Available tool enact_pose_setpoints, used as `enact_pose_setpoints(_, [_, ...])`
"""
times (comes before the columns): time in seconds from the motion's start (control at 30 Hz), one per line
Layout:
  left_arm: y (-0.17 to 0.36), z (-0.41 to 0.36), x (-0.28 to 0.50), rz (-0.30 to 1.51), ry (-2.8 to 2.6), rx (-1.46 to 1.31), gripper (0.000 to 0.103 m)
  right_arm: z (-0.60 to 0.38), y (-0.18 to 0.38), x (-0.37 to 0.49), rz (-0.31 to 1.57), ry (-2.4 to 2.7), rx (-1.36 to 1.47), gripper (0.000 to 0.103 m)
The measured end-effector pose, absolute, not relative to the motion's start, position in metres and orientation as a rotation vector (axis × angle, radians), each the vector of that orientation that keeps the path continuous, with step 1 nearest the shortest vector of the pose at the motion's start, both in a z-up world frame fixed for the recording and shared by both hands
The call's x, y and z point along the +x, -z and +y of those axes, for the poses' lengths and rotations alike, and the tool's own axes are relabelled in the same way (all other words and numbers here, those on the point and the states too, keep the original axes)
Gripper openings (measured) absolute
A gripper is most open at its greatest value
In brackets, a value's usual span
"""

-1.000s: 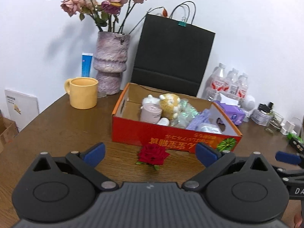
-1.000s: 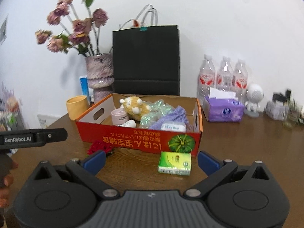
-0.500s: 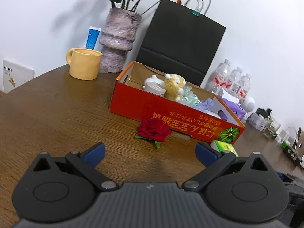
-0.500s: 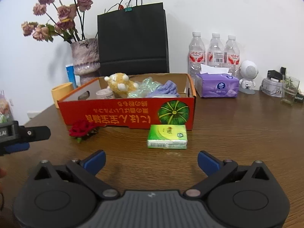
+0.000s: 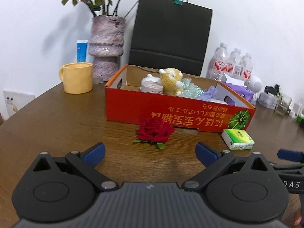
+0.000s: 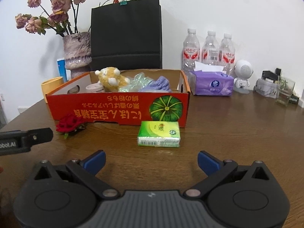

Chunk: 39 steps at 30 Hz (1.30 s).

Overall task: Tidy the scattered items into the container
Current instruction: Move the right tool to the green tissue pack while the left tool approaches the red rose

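Note:
A red cardboard box stands on the brown table and holds a plush toy, a jar, bubble wrap and a purple cloth. In front of it lie a red rose and a green tissue pack. My left gripper is open, just short of the rose, nothing between its fingers. My right gripper is open, just short of the green pack. The left gripper's side shows at the left edge of the right wrist view.
Behind the box stand a yellow mug, a vase of dried flowers, a black paper bag, three water bottles, a purple tissue box, a white figurine and small clutter at far right.
Both grippers have dropped lower and moved closer to the table: the left toward the rose, the right toward the green pack. Both stayed open. Nothing on the table moved.

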<state>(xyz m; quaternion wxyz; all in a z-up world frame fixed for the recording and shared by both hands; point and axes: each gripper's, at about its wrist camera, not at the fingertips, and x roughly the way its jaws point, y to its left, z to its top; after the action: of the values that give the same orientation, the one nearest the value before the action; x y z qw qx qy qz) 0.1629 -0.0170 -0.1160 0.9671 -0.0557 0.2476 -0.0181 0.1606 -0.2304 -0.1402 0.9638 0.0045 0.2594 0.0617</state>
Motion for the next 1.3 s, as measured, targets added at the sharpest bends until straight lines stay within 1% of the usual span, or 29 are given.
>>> enact_pose_setpoints(0.27, [0.117,-0.030,0.186,0.494,0.003,-0.054,0.103,-0.229,0.140,0.177,0.526,-0.098,0.022,0.103])
enact_pose_setpoints(0.73, [0.121,-0.020,0.225,0.531,-0.032,-0.105,0.103,-0.222,0.149,0.238,0.629,-0.048,0.062,0.103])
enact_pose_setpoints(1.3, [0.126,-0.026,0.241,0.603,-0.036,-0.066,0.103,-0.215,0.153,0.258,0.691,-0.045,0.049,0.103])
